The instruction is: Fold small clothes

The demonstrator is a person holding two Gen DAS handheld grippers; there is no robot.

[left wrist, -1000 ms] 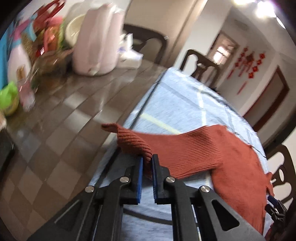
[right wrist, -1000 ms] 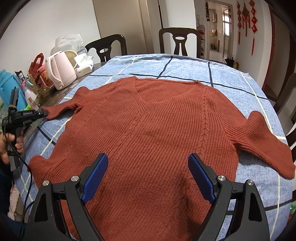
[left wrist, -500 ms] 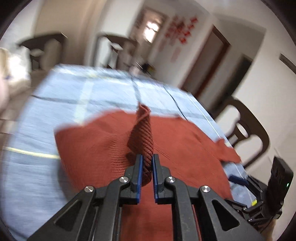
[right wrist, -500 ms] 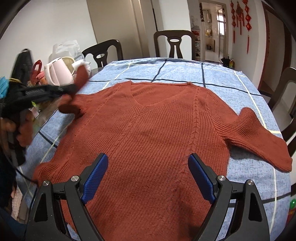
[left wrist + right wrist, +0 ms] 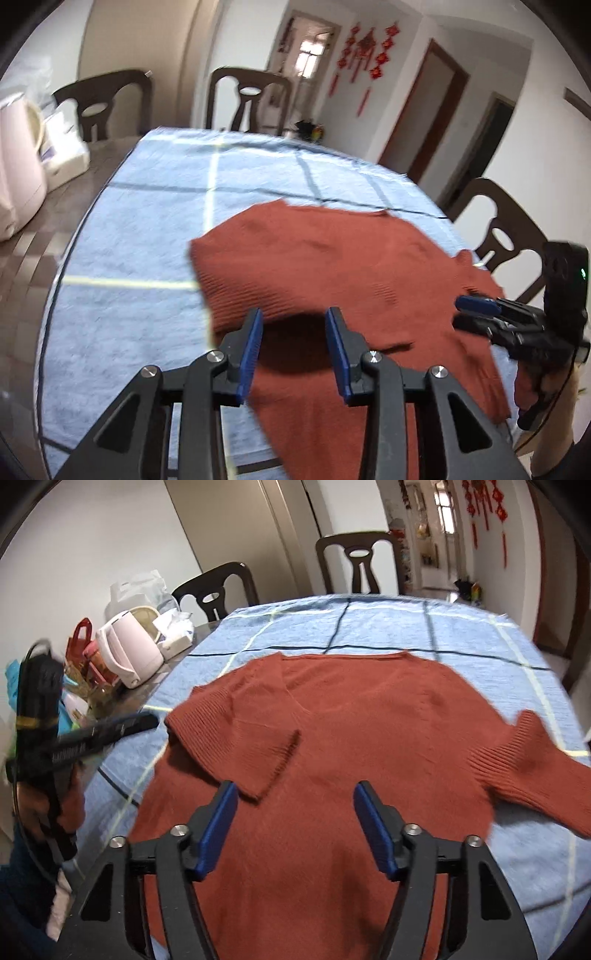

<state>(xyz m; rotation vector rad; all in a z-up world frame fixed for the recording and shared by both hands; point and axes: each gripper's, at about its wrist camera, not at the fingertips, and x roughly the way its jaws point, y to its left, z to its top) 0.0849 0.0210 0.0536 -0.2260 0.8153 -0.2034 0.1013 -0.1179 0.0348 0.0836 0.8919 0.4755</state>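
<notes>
The left sleeve (image 5: 236, 738) is down! A second ago the left tongs (image 5: 293, 345) had that cuff pinched tight and were swinging it in off the table's edge; now their jaws are opening with nothing between the blue pads, and the sleeve lies folded across the chest of the rust-red sweater (image 5: 351, 775), its ribbed cuff resting just ahead of the right tongs (image 5: 295, 830). From the left wrist view the fold shows as a thick doubled edge right in front of the fingertips, casting a dark shadow on the knit below. The right tongs, which stood wide a second ago, are closing, yet the pads grip nothing; the sweater's lower front simply lies flat beneath and beyond them on the blue checked cloth (image 5: 480, 638). So one fold of the job looks done. The other sleeve (image 5: 535, 764) is spread out flat, off to the right of the right tongs, and that, by the look of it, is the next thing to be brought in.
</notes>
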